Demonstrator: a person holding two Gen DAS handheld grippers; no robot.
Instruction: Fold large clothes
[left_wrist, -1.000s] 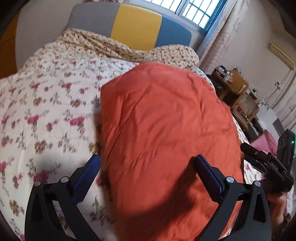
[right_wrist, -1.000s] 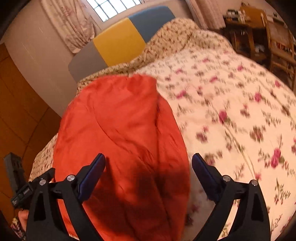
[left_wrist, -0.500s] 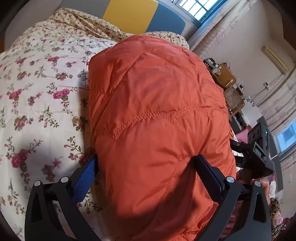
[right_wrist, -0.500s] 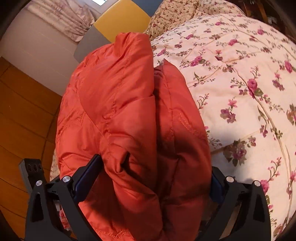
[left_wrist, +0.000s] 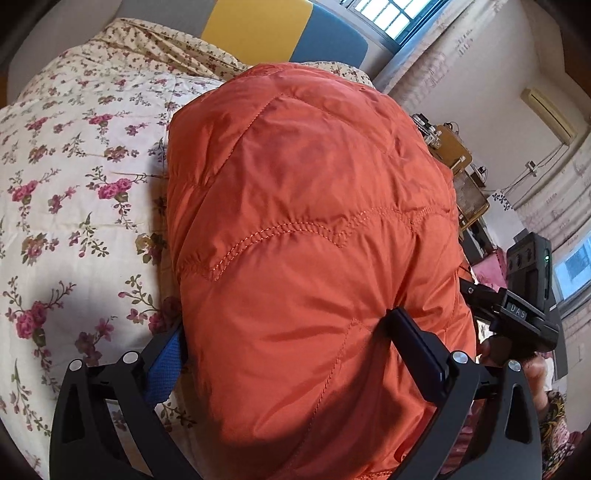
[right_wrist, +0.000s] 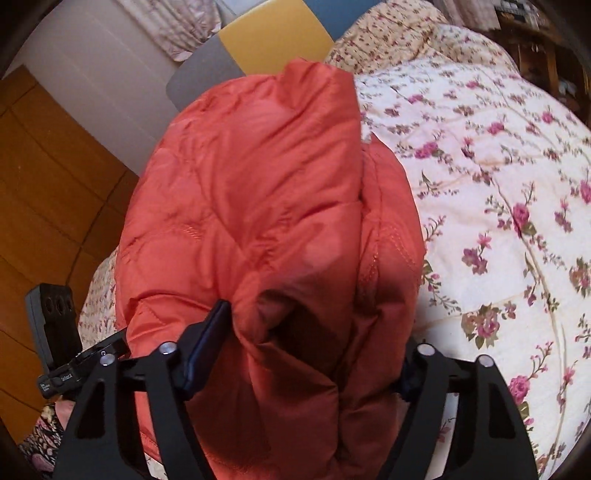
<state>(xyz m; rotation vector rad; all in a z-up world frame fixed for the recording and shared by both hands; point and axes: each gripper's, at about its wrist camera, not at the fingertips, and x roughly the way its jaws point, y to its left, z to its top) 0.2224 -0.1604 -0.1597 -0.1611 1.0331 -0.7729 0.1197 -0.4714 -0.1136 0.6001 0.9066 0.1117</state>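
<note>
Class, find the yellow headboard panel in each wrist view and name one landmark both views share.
Left wrist: yellow headboard panel at top centre, above the orange quilted jacket.
Right wrist: the panel at top centre, left of the jacket's raised edge.
Shared landmark: the floral quilt.

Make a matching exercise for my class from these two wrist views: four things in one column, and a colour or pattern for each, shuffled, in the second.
Things:
1. jacket
2. quilt
3. headboard's middle panel
4. wardrobe

Colours or patterns:
A. yellow
B. brown wood
C. orange, quilted stitching
D. cream with pink flowers

Pairs: 1-C, 2-D, 3-A, 4-B
</note>
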